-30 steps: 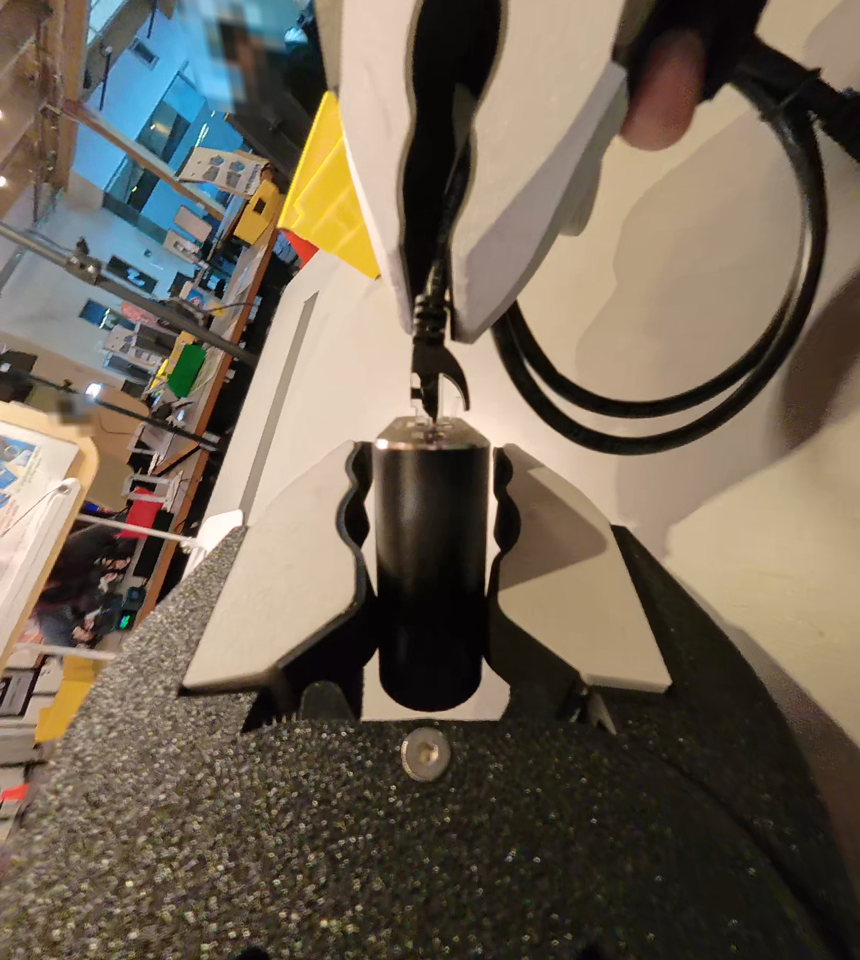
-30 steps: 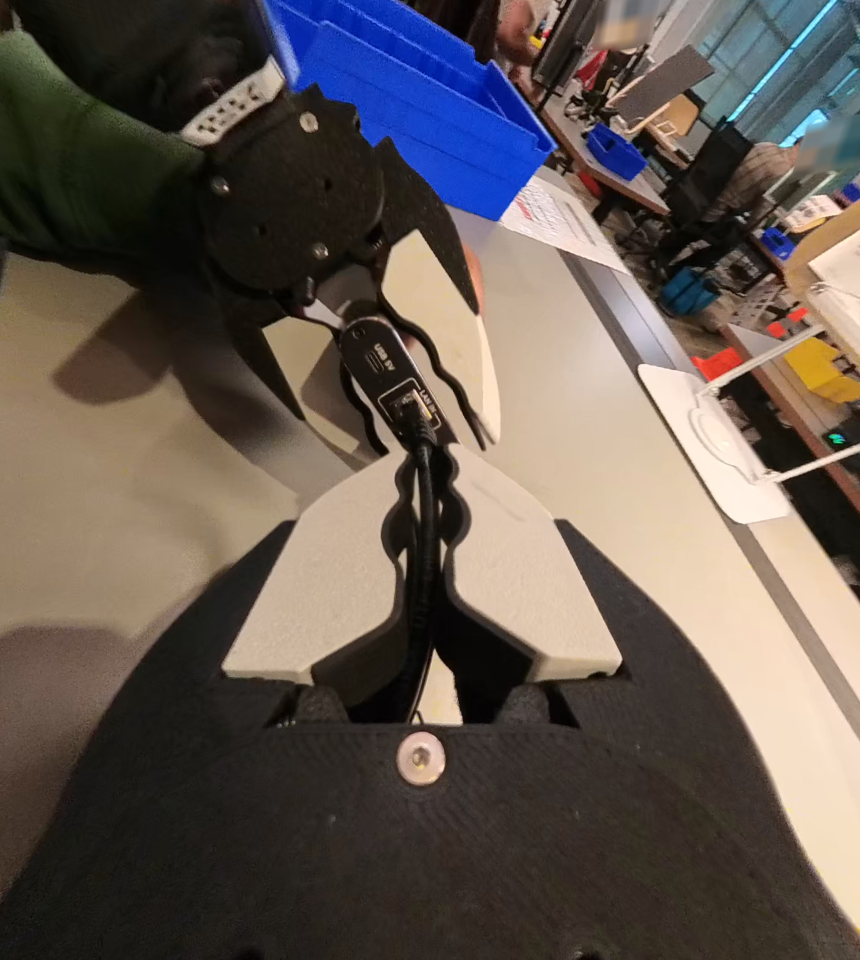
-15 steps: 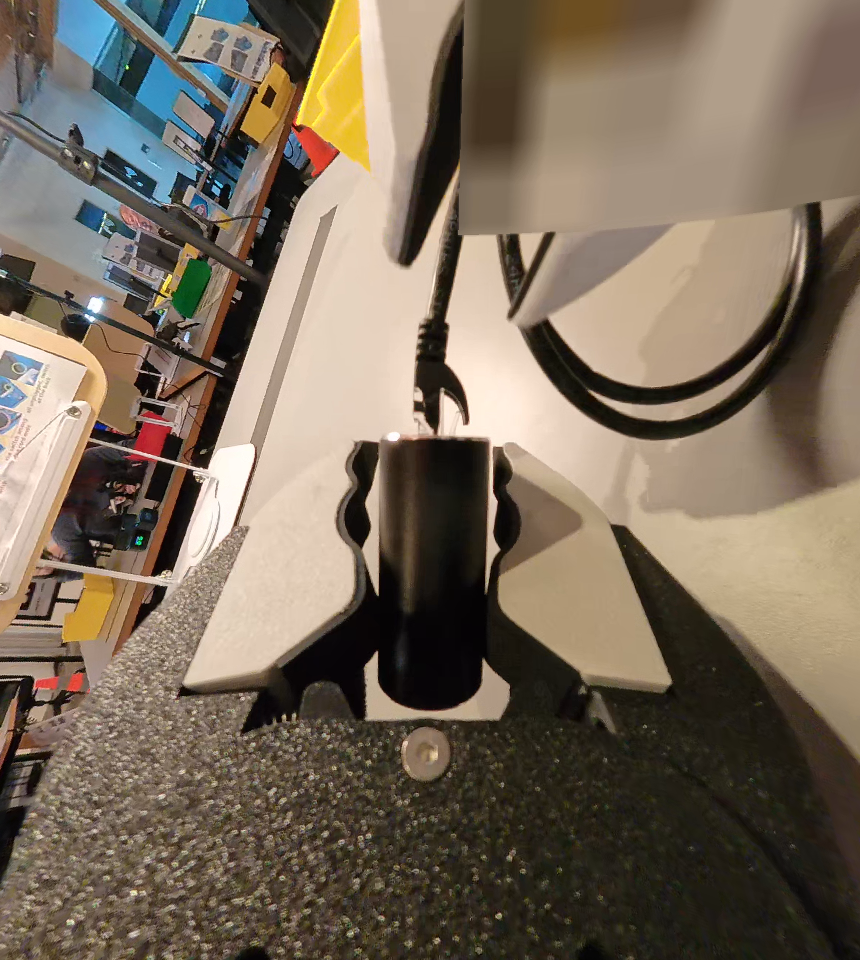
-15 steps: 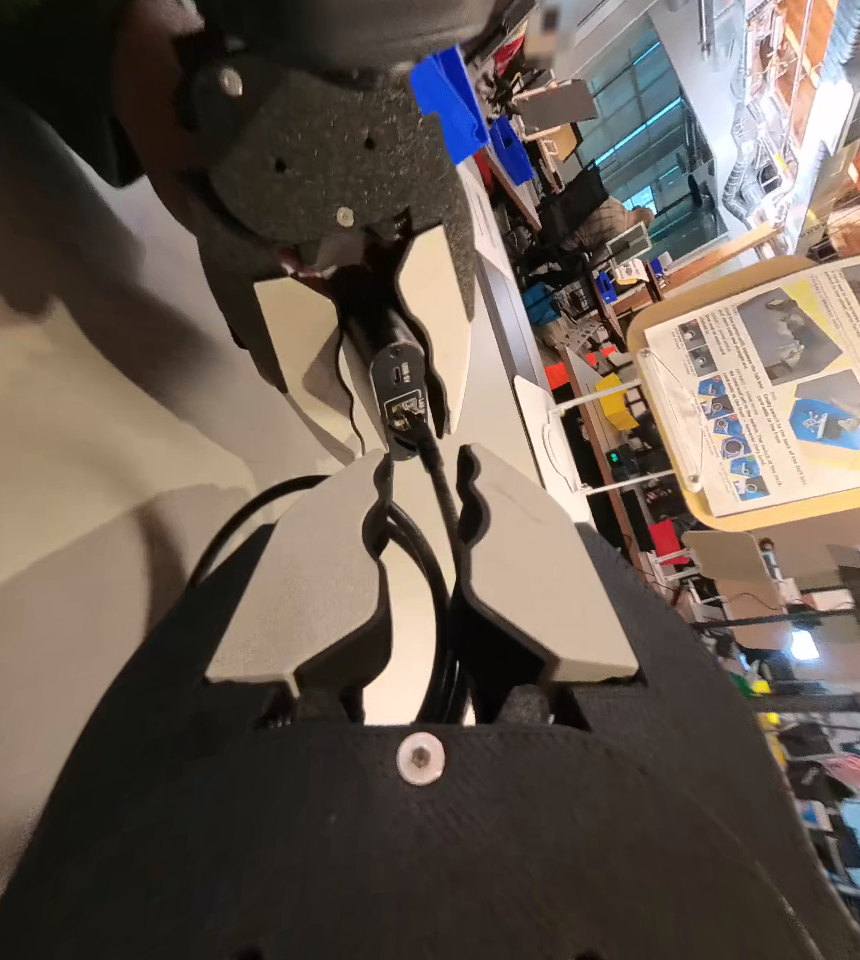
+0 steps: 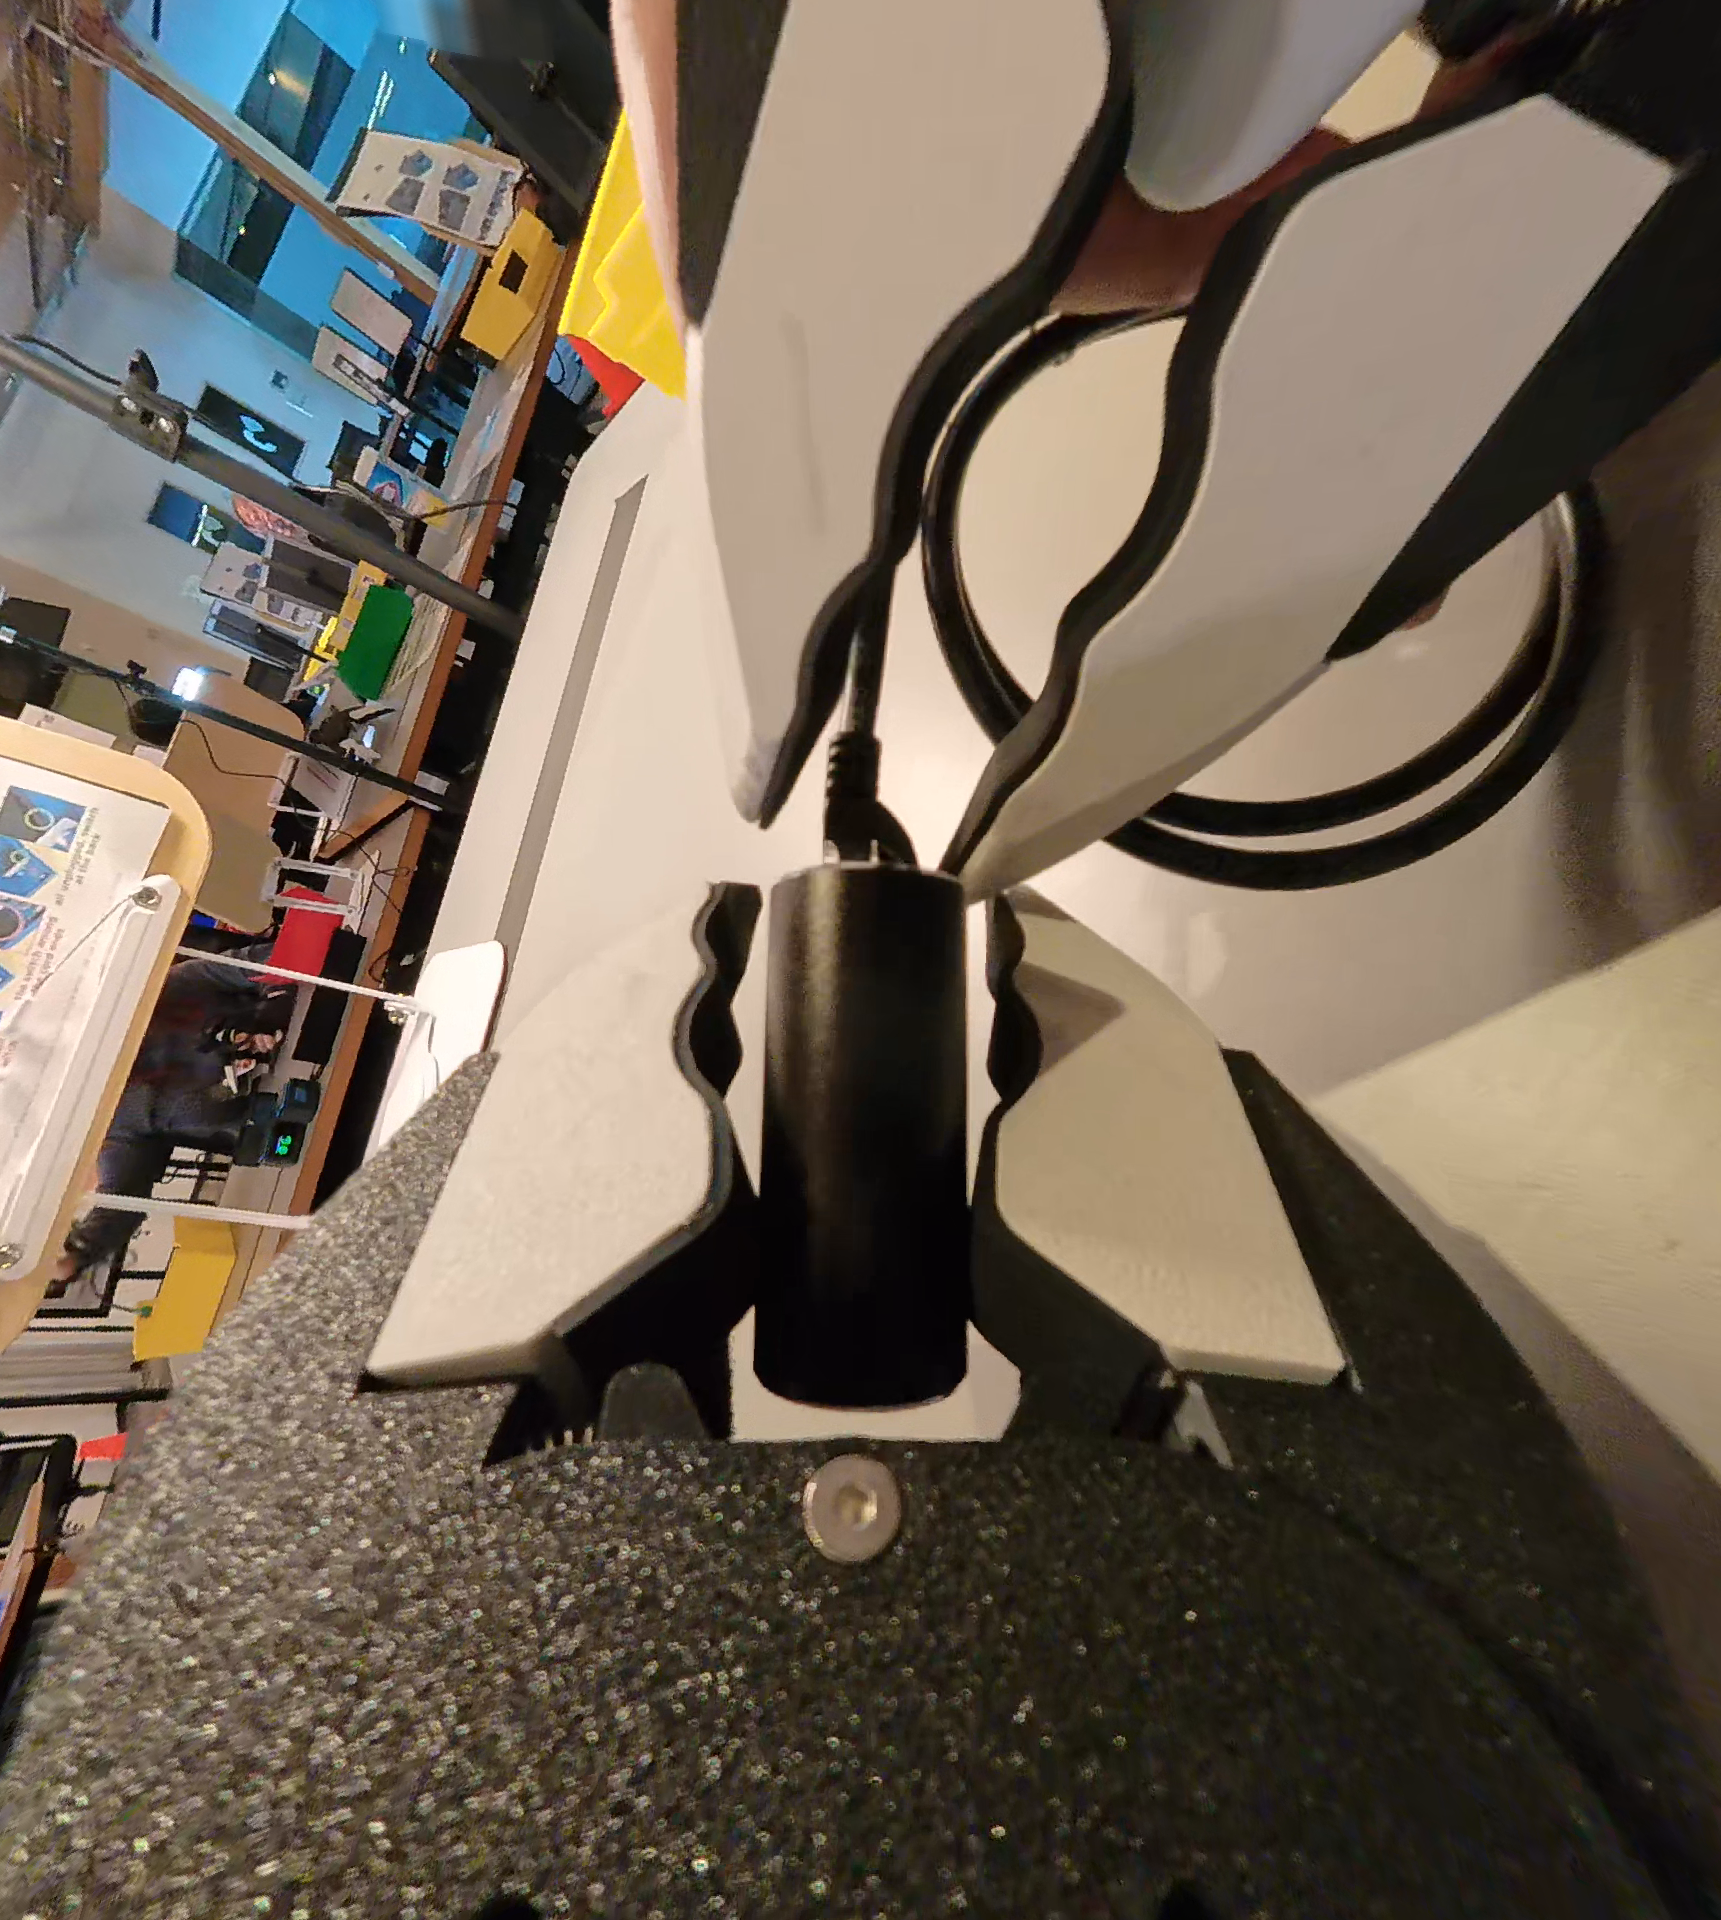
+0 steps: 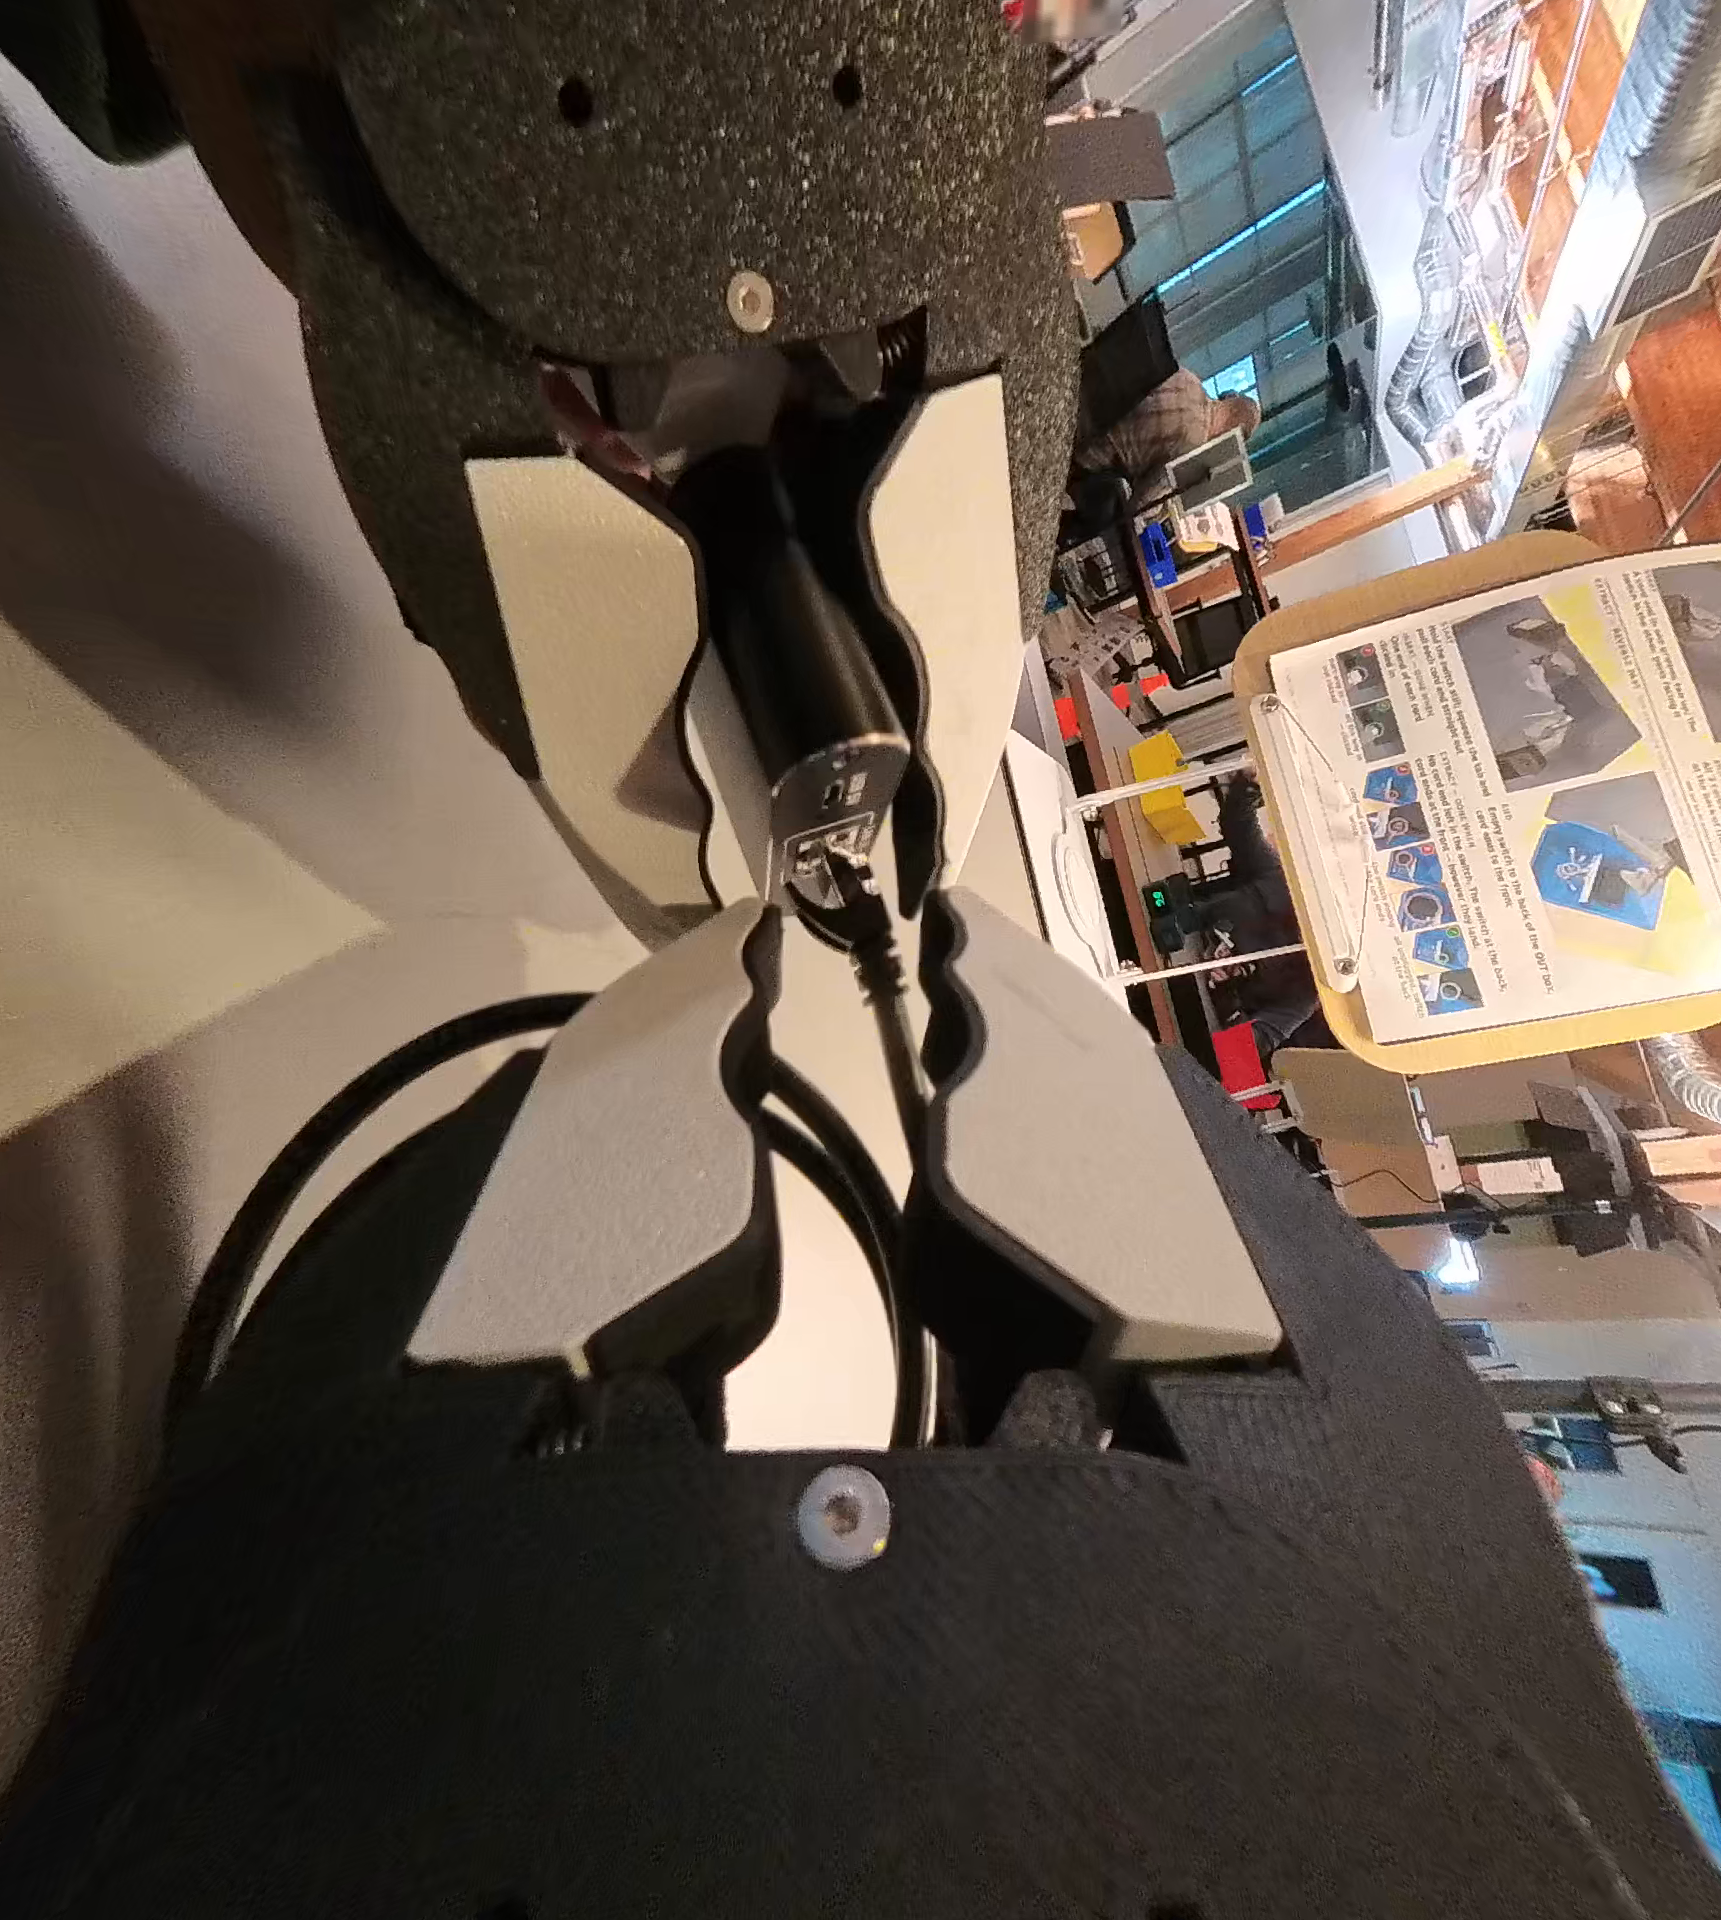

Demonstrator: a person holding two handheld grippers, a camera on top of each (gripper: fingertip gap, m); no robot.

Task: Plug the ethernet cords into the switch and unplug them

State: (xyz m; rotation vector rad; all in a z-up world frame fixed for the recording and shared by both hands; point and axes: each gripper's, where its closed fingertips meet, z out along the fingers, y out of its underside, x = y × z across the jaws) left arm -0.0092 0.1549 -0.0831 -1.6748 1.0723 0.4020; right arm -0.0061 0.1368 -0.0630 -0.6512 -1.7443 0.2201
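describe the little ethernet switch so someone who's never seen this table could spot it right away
Over the pale grey table, find the speckled black left gripper. Clamped between its grey fingers is the switch, a short glossy black cylinder. Unlike the looped black cord beside it, it is rigid, with the cord's plug in its silver-rimmed end.

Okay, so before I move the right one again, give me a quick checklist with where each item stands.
1. Left claw is clamped on the black switch: ok.
2. The ethernet plug sits in the switch's port: ok. Whether it is latched: cannot tell.
3. Right claw is open, with its fingers on either side of the cord: ok.
4. Right claw tips are level with the plug and ready to close on it: ok.
5. Cord slack: the loose loops behind the right claw show no pull on the plug: ok.
6. The plug's release tab is facing a finger: cannot tell.
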